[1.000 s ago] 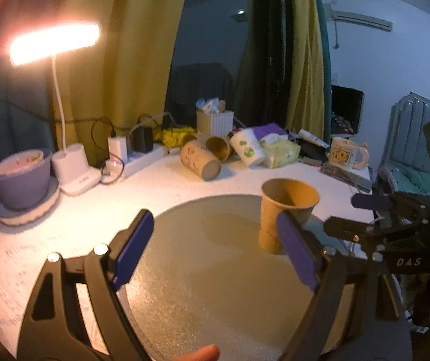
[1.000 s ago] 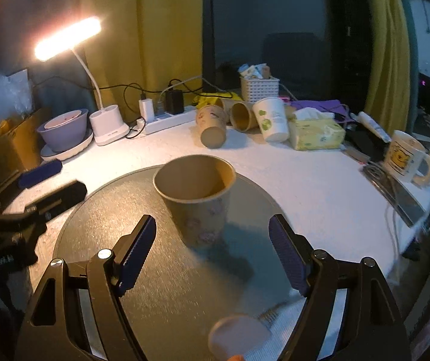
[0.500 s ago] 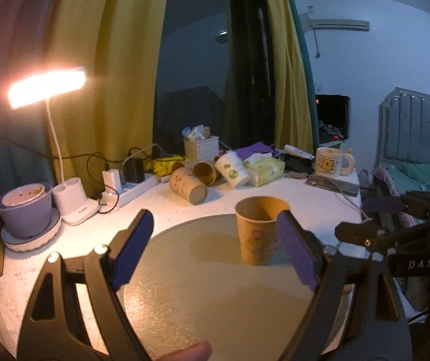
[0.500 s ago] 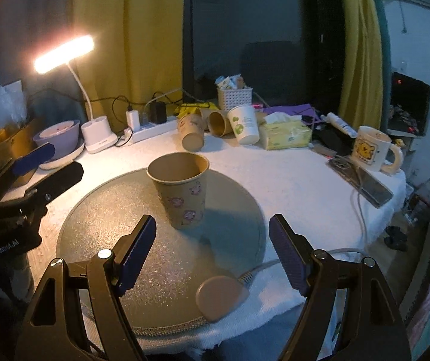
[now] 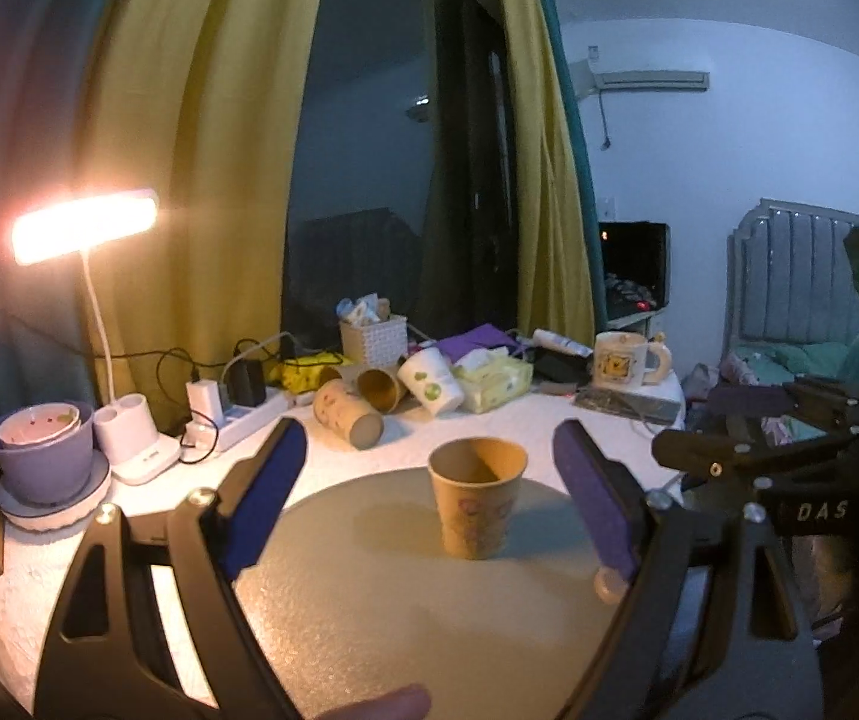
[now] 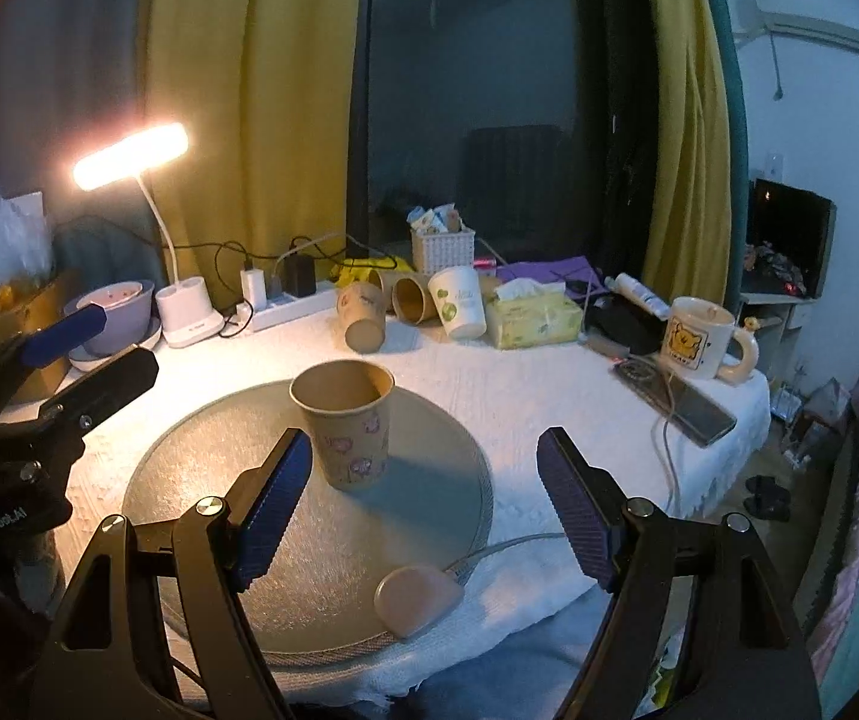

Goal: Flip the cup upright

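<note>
A brown paper cup (image 5: 476, 501) with pink prints stands upright, mouth up, on a round grey mat (image 5: 405, 594). It also shows in the right wrist view (image 6: 346, 423) on the mat (image 6: 309, 540). My left gripper (image 5: 429, 504) is open and empty, held back from the cup, which shows between its blue pads. My right gripper (image 6: 423, 504) is open and empty, with the cup beyond its left pad. Each gripper shows at the edge of the other's view.
Several paper cups (image 6: 408, 300) lie or stand at the table's back by a white basket (image 6: 442, 249), a tissue pack (image 6: 531, 318) and a power strip (image 6: 285, 309). A lit desk lamp (image 6: 186, 312) and purple bowl (image 6: 120, 315) stand left. A mug (image 6: 699, 339) and phone (image 6: 678, 399) sit right.
Both grippers have pulled back and risen away from the cup, which now looks smaller and farther off. The cup stays upright on the mat.
</note>
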Demonstrator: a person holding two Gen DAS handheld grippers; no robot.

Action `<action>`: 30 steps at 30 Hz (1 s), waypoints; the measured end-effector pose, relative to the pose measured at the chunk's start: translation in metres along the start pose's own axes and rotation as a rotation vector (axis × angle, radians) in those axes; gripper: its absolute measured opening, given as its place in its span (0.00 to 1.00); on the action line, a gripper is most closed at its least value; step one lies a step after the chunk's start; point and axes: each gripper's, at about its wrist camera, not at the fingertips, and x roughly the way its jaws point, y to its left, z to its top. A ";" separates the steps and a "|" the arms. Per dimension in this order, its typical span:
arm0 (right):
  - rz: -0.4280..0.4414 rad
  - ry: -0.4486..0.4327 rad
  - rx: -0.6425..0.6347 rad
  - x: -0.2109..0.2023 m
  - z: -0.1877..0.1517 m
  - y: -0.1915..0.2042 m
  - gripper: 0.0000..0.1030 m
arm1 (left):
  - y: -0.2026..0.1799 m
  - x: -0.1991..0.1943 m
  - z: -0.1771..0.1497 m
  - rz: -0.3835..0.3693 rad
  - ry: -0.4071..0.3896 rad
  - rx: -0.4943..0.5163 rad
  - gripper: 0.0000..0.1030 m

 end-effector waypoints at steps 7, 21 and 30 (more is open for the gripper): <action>-0.006 -0.038 -0.007 -0.014 0.008 0.005 0.78 | -0.003 -0.011 0.009 -0.016 -0.037 0.009 0.83; -0.007 -0.100 -0.008 -0.042 0.023 0.016 0.78 | -0.003 -0.029 0.028 -0.049 -0.083 0.004 0.83; -0.010 -0.130 -0.017 -0.060 0.031 0.022 0.78 | 0.001 -0.046 0.039 -0.028 -0.144 -0.017 0.83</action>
